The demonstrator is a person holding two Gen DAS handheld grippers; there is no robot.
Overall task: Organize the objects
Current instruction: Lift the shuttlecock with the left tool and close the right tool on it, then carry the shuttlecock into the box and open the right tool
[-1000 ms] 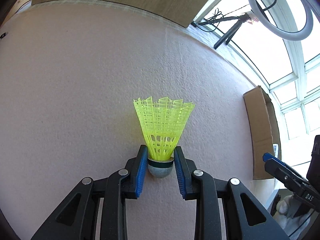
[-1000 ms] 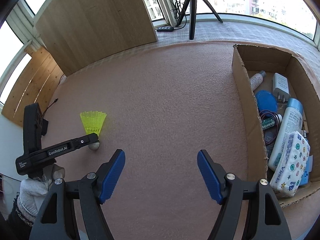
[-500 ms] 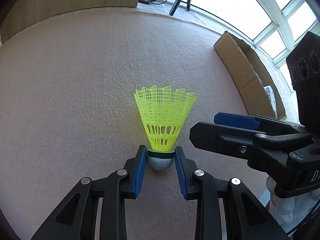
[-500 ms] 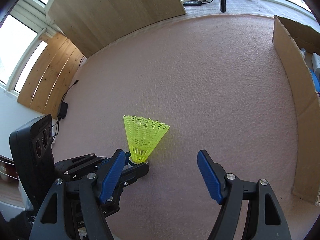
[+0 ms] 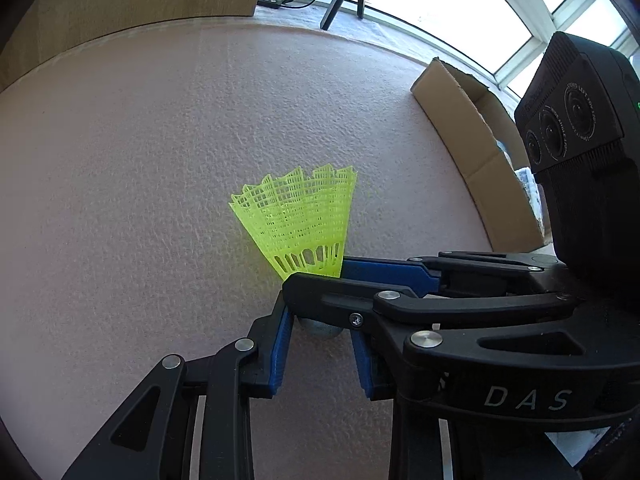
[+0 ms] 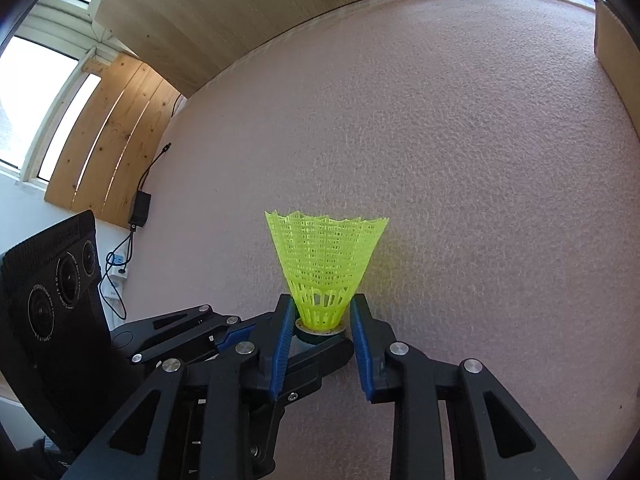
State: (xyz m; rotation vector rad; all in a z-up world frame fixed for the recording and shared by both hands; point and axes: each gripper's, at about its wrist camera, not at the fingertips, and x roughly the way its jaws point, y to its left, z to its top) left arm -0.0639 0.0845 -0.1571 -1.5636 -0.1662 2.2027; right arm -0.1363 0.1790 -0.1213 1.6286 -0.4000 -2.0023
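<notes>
right wrist: right gripper (image 6: pixel 320 332) jaws now closing round shuttlecock (image 6: pixel 324 264).

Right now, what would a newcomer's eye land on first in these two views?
The neon-yellow shuttlecock, standing skirt-up at the centre of the pink mat. Both grippers meet at its base: the left gripper grips the cork, while the right gripper is closing across it at the skirt's foot. Off to the right in the left wrist view sits an open cardboard box.

Right gripper (image 6: pixel 320 332) closing around yellow shuttlecock (image 6: pixel 325 260).
</notes>
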